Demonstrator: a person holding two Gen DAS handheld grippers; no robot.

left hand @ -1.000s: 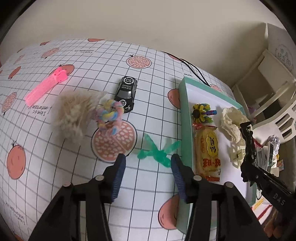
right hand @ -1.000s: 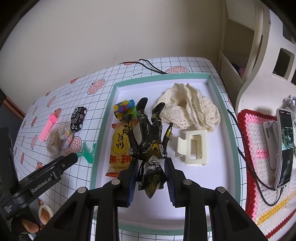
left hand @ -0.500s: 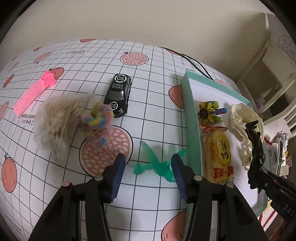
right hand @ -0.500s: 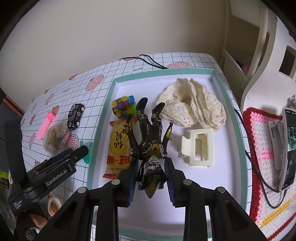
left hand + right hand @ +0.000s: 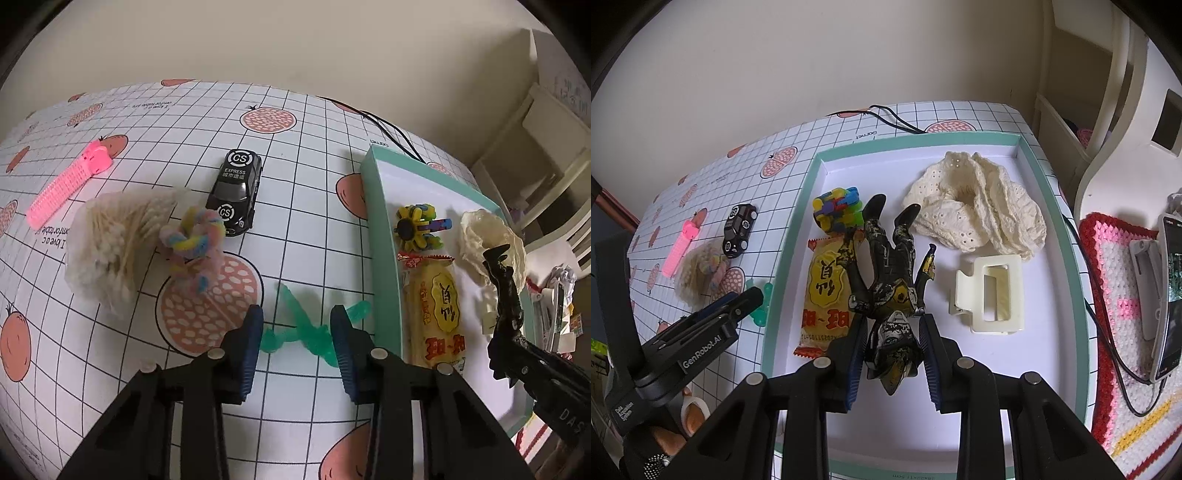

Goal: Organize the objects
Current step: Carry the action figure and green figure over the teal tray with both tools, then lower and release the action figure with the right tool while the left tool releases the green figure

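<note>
A green translucent toy figure [image 5: 312,334] lies on the grid tablecloth just left of the teal-rimmed tray [image 5: 376,229]. My left gripper [image 5: 296,317] is open, with one finger on each side of the toy. Whether the fingers touch it is unclear. My right gripper [image 5: 892,328] is shut on the head end of a black and gold action figure [image 5: 886,266], held legs forward over the tray [image 5: 790,236]. The same action figure [image 5: 506,291] shows at the right of the left wrist view.
On the cloth lie a black toy car [image 5: 236,192], a pink comb [image 5: 62,188], a cotton swab bundle [image 5: 110,236] and a pastel rope toy [image 5: 195,236]. The tray holds a snack packet [image 5: 827,291], a colourful block toy [image 5: 838,206], a lace scrunchie [image 5: 979,206] and a cream hair claw [image 5: 993,295]. A phone [image 5: 1172,295] rests on the right.
My left gripper has moved forward and down until its fingers flank the green toy. The right gripper keeps its hold on the action figure and has barely moved.
</note>
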